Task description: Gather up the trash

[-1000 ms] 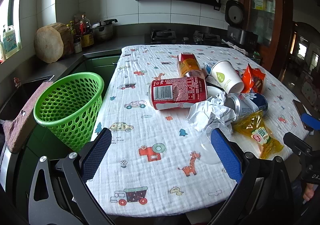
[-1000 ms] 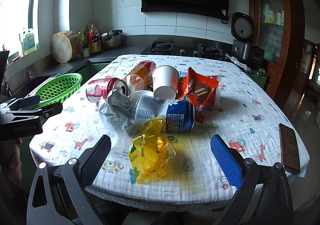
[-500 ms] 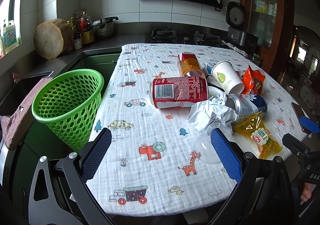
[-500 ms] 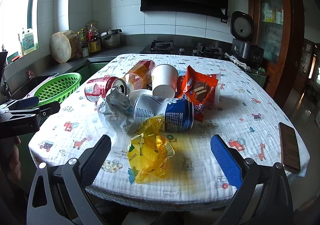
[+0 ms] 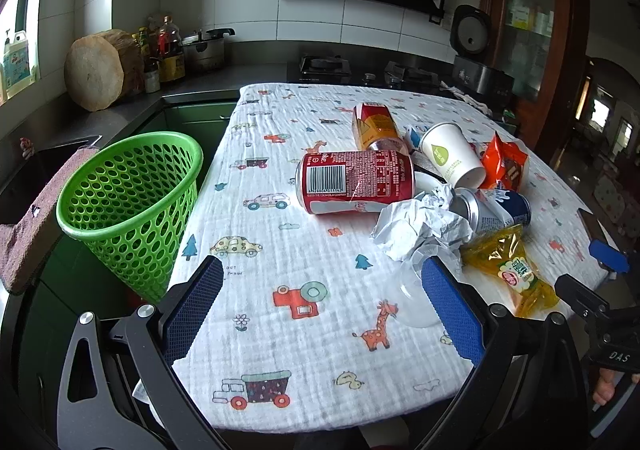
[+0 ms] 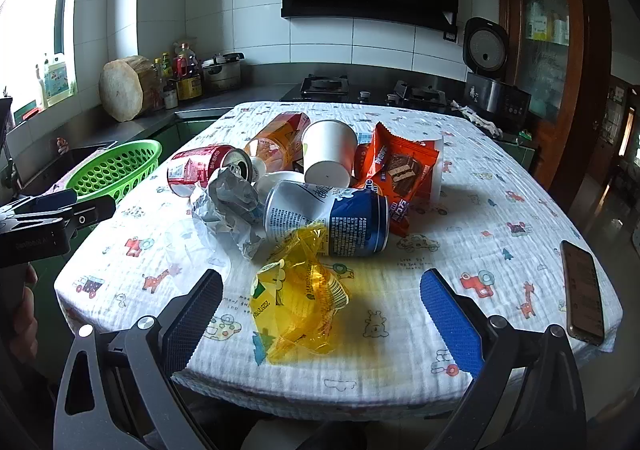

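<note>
Trash lies heaped mid-table: a red cola can (image 5: 355, 181) on its side, crumpled white paper (image 5: 416, 226), a blue-and-white can (image 6: 328, 220), a yellow wrapper (image 6: 298, 300), a white paper cup (image 6: 329, 158), an orange snack packet (image 6: 400, 170) and an orange carton (image 5: 374, 126). A clear plastic cup (image 5: 416, 298) lies near the paper. A green perforated basket (image 5: 130, 206) stands off the table's left edge. My left gripper (image 5: 320, 314) hovers open over the near table edge. My right gripper (image 6: 320, 322) is open, the yellow wrapper lying between its fingers' line of sight.
A phone (image 6: 582, 290) lies at the table's right edge. The counter behind holds a wooden block (image 5: 100, 70), bottles (image 5: 168, 50), a pot and a gas hob (image 6: 326, 84). A rice cooker (image 6: 486, 50) sits back right. A pink cloth (image 5: 36, 210) hangs beside the basket.
The left wrist view has shifted slightly, with the basket now a little nearer and more to the right. The trash has not moved and both grippers remain open.
</note>
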Demonstrator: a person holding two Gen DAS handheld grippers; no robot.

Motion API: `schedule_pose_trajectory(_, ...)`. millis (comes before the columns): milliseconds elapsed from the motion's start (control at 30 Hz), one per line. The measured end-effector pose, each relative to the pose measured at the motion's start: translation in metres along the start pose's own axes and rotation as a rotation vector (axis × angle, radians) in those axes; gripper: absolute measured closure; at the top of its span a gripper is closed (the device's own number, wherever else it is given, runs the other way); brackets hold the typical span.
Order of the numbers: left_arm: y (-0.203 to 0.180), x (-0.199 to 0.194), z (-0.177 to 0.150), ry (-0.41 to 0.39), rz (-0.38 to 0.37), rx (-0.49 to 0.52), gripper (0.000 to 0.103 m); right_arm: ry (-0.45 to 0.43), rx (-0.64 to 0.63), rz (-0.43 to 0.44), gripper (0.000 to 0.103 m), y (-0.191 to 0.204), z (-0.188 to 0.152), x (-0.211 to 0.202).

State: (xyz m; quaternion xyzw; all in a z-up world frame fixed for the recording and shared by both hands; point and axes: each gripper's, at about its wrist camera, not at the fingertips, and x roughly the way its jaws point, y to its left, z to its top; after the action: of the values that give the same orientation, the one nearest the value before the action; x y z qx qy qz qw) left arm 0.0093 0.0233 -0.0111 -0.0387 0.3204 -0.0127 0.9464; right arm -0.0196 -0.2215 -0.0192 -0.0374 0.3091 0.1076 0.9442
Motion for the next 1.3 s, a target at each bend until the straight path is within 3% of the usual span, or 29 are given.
schedule_pose_trajectory(400, 0.001, 0.004, -0.003, 0.01, -0.017, 0.003, 0.005, 0.038, -0.043, 0.054, 0.008, 0.004, 0.0, 0.026)
schedule_pose_trajectory(533, 0.001, 0.007, -0.004, 0.018, -0.024, 0.005, 0.005, 0.063, -0.043, 0.077, 0.016, 0.002, 0.0, 0.038)
schedule_pose_trajectory(767, -0.002, 0.011, -0.004, 0.027, -0.041, 0.014, 0.005, 0.096, -0.048, 0.092, 0.017, 0.0, -0.001, 0.056)
schedule_pose_trajectory(1300, -0.037, 0.029, -0.012, 0.085, -0.157, 0.121, 0.006, 0.15, -0.048, 0.123, 0.031, -0.006, -0.005, 0.077)
